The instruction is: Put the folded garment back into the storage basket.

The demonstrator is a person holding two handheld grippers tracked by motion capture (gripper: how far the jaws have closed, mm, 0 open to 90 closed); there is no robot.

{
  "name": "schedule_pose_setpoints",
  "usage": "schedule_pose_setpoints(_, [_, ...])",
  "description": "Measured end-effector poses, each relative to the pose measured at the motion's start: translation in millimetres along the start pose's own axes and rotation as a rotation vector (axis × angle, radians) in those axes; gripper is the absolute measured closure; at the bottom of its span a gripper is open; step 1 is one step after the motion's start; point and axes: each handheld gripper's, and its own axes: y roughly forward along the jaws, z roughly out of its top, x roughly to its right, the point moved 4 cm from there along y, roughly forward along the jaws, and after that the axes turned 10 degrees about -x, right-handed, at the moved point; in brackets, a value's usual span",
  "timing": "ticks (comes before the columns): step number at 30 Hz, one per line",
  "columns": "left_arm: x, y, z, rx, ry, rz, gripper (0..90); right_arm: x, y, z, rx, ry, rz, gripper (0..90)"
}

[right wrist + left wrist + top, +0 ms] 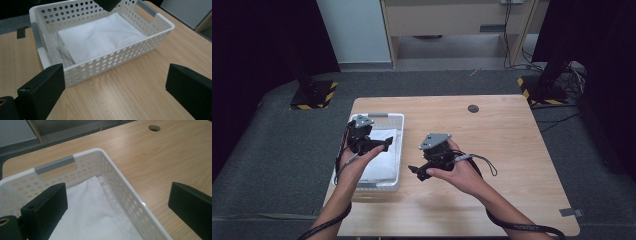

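- The wooden table point(507, 145) takes up the middle of the high view, pale grain, with dark carpet around it and a small round hole point(473, 108) near its far edge, just right of centre.
- A white perforated basket point(398, 150) sits at the left-centre of the high view, on the table's left part. In the right gripper view the basket point(120, 56) runs across the upper half of the frame; in the left gripper view its near corner and right wall point(120, 187) cross from left to lower centre.
- Inside the basket lies a folded white cloth point(100, 37), flat on the bottom, its corners close to the walls. The cloth point(87, 217) shows at lower centre of the left gripper view.
- The left gripper point(388, 143) hangs over the basket at left-centre of the high view. Its jaws stand wide apart and grip nothing; one jaw is over the cloth, the other over bare table beyond the basket's wall.
- The right gripper point(414, 172) is at the centre of the high view, just right of the basket, above the tabletop. Its jaws are spread wide too, with nothing between them, and they face the basket's long side.
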Motion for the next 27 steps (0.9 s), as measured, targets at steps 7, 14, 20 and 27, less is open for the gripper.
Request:
schedule_pose_setpoints(7, [23.0, 2.9, 1.6, -0.005, 0.031, -0.014, 1.1, 10.2, -14.6, -12.7, 0.011, 0.021, -0.016, 2.5])
schedule_pose_setpoints(14, [45.0, 9.9, 4.0, -0.014, 0.054, -0.039, 1.1, 23.6, -32.3, -31.1, 0.011, 0.045, -0.044, 2.5])
schedule_pose_setpoints(20, [61.0, 16.7, 7.8, -0.022, 0.077, -0.054, 1.1, 34.5, -45.8, -47.7, 0.016, 0.079, -0.068, 2.4])
schedule_pose_setpoints(27, [76.4, 18.0, 13.1, -0.017, 0.096, -0.07, 1.1, 42.5, -54.5, -63.0, 0.014, 0.1, -0.079, 2.5])
